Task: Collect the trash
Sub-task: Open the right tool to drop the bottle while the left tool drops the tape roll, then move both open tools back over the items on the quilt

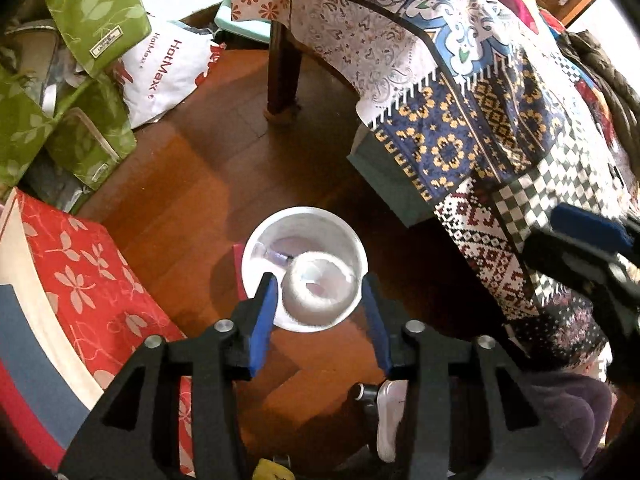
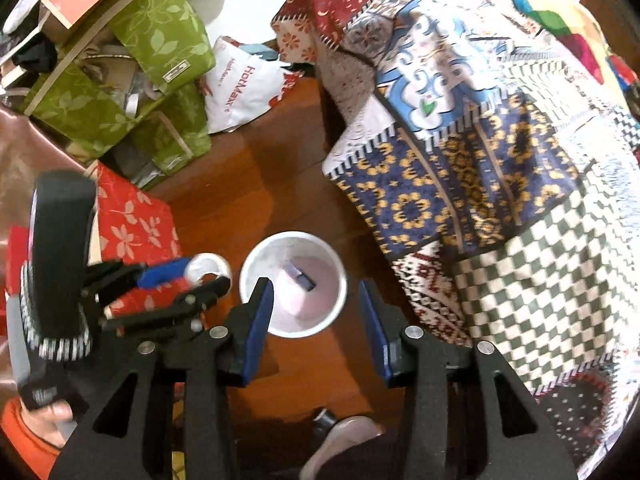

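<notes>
Left wrist view: left gripper (image 1: 318, 302) hangs over a white bin (image 1: 256, 264) on the wood floor (image 1: 208, 184), jaws spread wide. A roll of clear tape (image 1: 318, 290) sits between the blue pads (image 1: 264, 316); a gap shows on the right side, contact on the left can't be told, so it looks released, not clamped. The roll overlaps the bin's near rim. A small purple scrap (image 1: 280, 257) lies inside the bin.

Right wrist view: right gripper (image 2: 316, 312) hovers over the same bin (image 2: 250, 270), jaws wide apart, nothing between them. The dark scrap (image 2: 301, 277) lies on the bin bottom. Here the tape (image 2: 208, 268) shows at the tip of the left gripper (image 2: 188, 276), just left of the bin rim; grip unclear from this angle.

A patchwork cloth (image 1: 460, 120) drapes a table to the right. Green leaf-print boxes (image 1: 92, 12), a white HotMax bag (image 1: 168, 72) and a red floral box (image 1: 92, 280) crowd the left side. A white shoe (image 1: 390, 420) shows near the bottom edge.
</notes>
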A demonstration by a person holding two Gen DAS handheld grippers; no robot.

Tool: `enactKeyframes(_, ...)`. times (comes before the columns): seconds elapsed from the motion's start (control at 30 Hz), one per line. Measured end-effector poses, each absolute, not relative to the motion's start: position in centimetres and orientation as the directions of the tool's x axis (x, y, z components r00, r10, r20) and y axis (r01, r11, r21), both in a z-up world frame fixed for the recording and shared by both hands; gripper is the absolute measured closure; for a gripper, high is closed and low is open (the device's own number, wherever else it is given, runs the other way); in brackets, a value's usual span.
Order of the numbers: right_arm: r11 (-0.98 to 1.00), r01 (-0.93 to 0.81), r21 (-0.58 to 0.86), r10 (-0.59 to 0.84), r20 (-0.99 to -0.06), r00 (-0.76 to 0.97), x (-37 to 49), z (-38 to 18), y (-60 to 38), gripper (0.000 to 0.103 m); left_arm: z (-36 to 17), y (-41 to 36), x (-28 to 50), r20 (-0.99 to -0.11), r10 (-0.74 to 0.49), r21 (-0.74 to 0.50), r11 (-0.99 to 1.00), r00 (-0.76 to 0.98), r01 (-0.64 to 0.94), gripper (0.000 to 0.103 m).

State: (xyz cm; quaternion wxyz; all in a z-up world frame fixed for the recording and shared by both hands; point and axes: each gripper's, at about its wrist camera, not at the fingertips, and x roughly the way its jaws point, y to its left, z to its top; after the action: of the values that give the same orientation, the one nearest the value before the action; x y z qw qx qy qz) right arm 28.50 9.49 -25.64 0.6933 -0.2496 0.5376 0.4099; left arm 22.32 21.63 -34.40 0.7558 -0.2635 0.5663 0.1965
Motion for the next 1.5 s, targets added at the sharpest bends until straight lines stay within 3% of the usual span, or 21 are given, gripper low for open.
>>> enactKeyframes(0.5,0.523,-0.851,0.059,0.354,-0.922,0.154,26.1,-21.7,5.9,0.063,-27.2,18.4,19.8,-0.925,0.121,-0.102,0.835,0.361,-0.54,0.058)
enactKeyframes(1.23,0.578,-0.815,0.053,0.587,-0.72,0.369,23.1,-7.6,-6.9,0.062,-10.4,7.9,16.7,-0.71,0.245,-0.104,0.89,0.66,-0.443,0.058)
enactKeyframes(1.5,0.675,-0.737,0.032,0.588,-0.627,0.511,25.1,-4.2,-13.4,0.047,-6.5,2.2,20.1,-0.639,0.195,-0.103,0.937,0.744,-0.334,0.052)
